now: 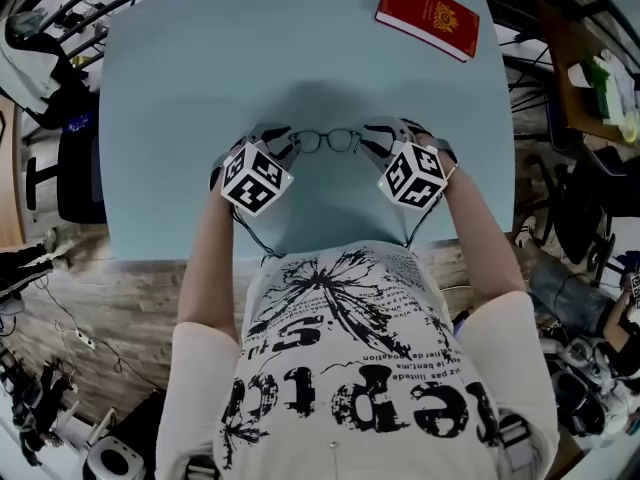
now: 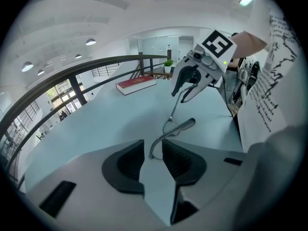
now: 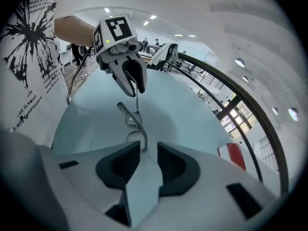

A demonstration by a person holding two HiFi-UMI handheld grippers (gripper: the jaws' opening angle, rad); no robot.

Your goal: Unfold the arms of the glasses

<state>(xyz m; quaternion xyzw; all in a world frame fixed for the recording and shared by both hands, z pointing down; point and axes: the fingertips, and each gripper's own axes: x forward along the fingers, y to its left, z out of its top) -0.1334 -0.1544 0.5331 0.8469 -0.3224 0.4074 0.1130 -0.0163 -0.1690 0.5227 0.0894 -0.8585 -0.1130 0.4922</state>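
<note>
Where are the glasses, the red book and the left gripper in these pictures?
glasses (image 1: 326,140): head view, on the bridge between the two lenses.
red book (image 1: 428,15): head view, on the middle of its cover.
left gripper (image 2: 153,147): left gripper view, midway between its fingertips.

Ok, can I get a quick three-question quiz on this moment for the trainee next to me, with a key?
1. True or false: the red book lies between the two grippers on the table.
2. What stands between the jaws of the right gripper? A) the tip of an arm of the glasses; B) a pen; C) nothing.
3. Is the left gripper open or shut?
Key: 1 false: the book lies at the table's far right corner, away from both grippers. 2 A. 3 open: its pads stand apart, with the other arm tip between them but not pressed.
</note>
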